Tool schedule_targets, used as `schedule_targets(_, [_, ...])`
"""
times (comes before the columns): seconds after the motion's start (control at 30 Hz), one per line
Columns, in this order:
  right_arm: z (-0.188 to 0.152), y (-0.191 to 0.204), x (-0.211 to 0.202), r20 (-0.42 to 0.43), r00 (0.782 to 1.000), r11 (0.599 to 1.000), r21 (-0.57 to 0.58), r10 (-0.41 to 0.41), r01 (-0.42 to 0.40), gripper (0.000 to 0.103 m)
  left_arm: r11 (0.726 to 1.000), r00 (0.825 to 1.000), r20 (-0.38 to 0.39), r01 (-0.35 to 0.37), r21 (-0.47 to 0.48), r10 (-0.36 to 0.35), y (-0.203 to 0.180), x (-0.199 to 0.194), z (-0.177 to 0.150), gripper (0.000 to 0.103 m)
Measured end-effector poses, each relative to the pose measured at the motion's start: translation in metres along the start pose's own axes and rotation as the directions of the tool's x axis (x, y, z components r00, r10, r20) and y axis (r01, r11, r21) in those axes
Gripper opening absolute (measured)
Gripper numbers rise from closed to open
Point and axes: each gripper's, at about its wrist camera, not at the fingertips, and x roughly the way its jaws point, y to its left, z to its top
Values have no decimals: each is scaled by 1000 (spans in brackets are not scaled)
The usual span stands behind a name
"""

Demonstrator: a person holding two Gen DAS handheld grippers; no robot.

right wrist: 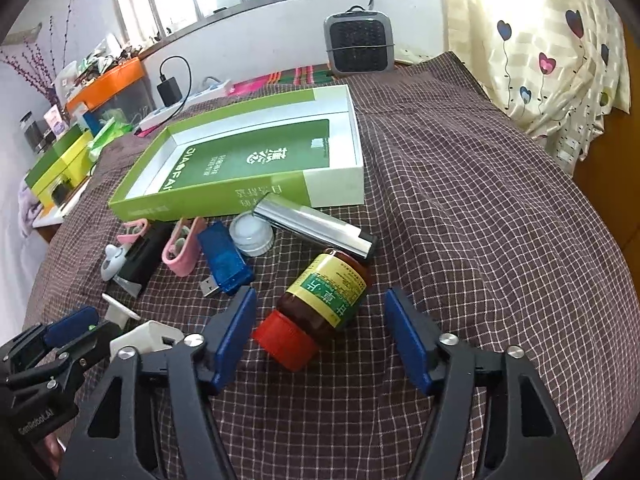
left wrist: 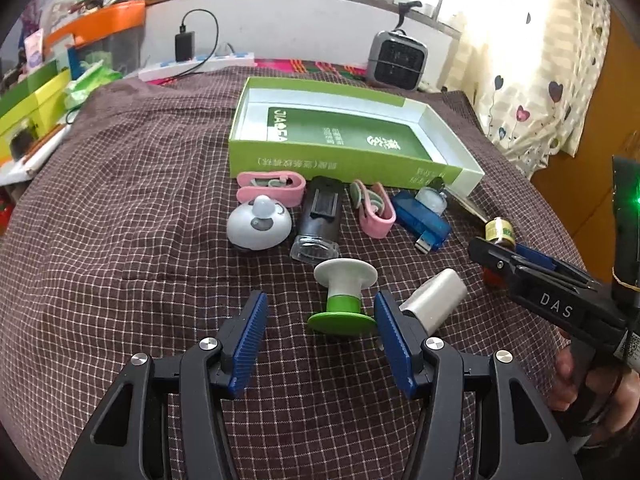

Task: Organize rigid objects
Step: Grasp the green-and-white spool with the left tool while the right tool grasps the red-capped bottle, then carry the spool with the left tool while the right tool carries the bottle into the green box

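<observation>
A green and white spool [left wrist: 343, 298] stands on the checked cloth just ahead of my open left gripper [left wrist: 320, 320], nearer its right finger. A brown medicine bottle with a red cap [right wrist: 320, 304] lies on its side between the fingers of my open right gripper [right wrist: 320, 320]. Behind lie a white dome gadget [left wrist: 259, 226], a black device [left wrist: 319, 218], two pink clips [left wrist: 270, 188] [left wrist: 374, 210], a blue USB stick [left wrist: 422, 218], a small white jar [right wrist: 252, 234] and a silver bar [right wrist: 316, 226]. An open green box [left wrist: 340, 164] sits beyond them.
A white cylinder [left wrist: 436, 300] lies by my left gripper's right finger. A grey heater [left wrist: 396, 60] stands at the back edge. A power strip with a charger [left wrist: 196, 64] and stacked boxes [left wrist: 36, 96] line the left. A curtain [right wrist: 560, 48] hangs on the right.
</observation>
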Motion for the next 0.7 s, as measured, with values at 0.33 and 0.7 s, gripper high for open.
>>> schedule_targets(0.33, [1, -4, 2, 16, 1000, 1000, -18, -21, 22, 52, 1000, 1000, -4, -26, 3, 26, 2, 8, 5, 42])
schedule_targets(0.7, [0, -10, 1, 34, 999, 999, -21, -36, 37, 34, 999, 999, 6, -33, -4, 33, 3, 7, 7, 32])
